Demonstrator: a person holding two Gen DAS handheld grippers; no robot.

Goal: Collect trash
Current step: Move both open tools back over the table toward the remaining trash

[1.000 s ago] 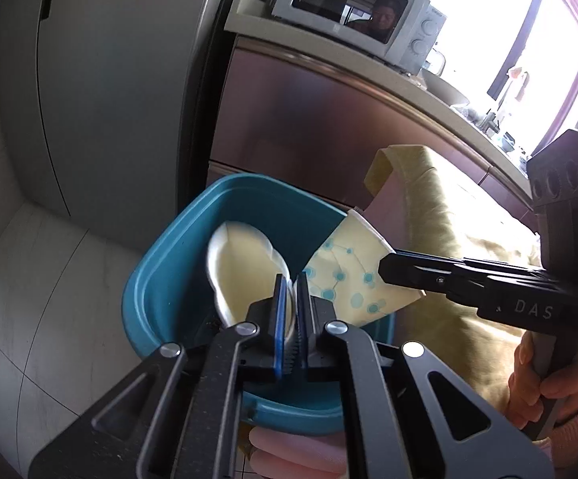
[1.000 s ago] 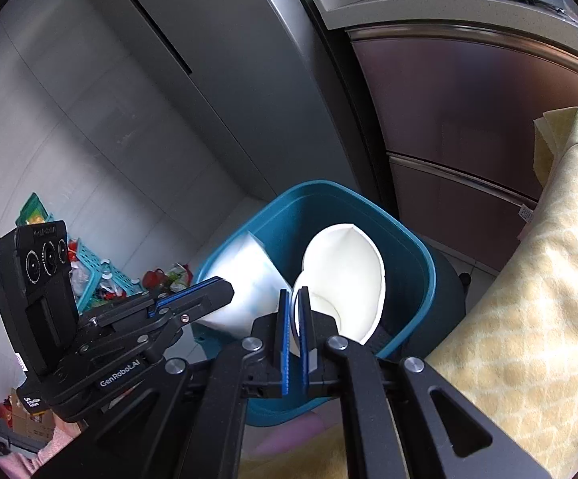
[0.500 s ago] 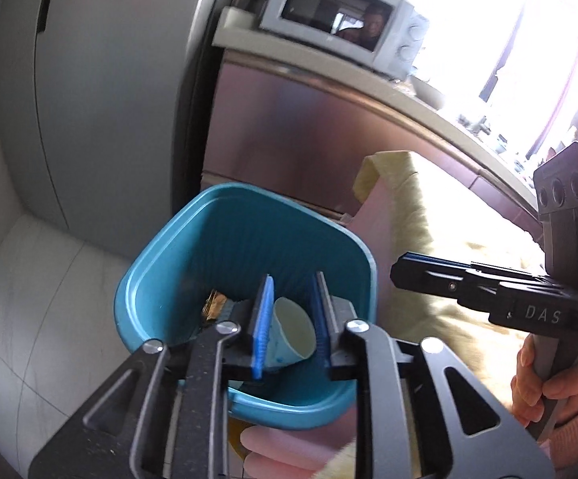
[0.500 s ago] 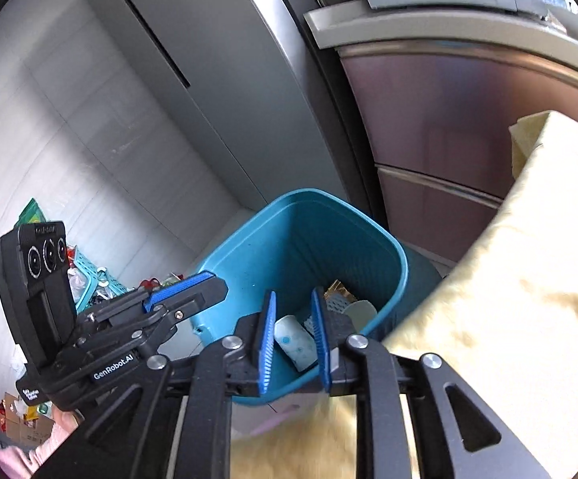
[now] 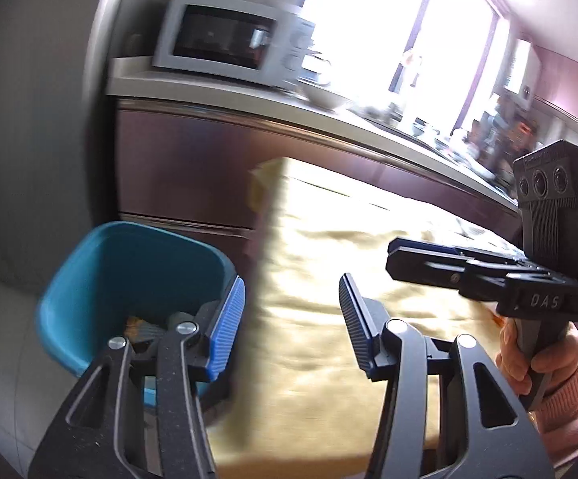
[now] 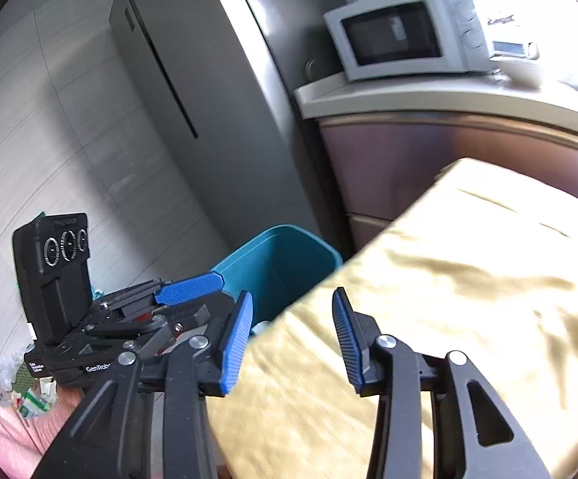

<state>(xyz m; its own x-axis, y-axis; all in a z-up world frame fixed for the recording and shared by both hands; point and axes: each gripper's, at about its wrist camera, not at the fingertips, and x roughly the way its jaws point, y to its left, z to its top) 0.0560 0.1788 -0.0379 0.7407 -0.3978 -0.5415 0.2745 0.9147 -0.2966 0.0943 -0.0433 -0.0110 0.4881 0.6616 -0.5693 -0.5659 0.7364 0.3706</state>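
A teal trash bin (image 5: 129, 275) stands on the floor at the table's left end; it also shows in the right wrist view (image 6: 281, 263). A bit of trash (image 5: 135, 325) lies at its bottom. My left gripper (image 5: 290, 327) is open and empty, above the table's left edge beside the bin. My right gripper (image 6: 290, 341) is open and empty, over the table edge, with the bin just beyond its left finger. The right gripper also shows in the left wrist view (image 5: 428, 255), and the left gripper in the right wrist view (image 6: 189, 287).
A table with a yellow cloth (image 5: 348, 263) fills the lower right of both views (image 6: 468, 279). Behind it runs a counter (image 5: 328, 119) with a microwave (image 5: 225, 40). A grey fridge (image 6: 209, 99) stands to the left. Clutter (image 6: 25, 391) lies on the floor.
Both grippers dropped their paper plate and cup into the bin, opened wide, and pulled up and rightwards from the bin toward the table.
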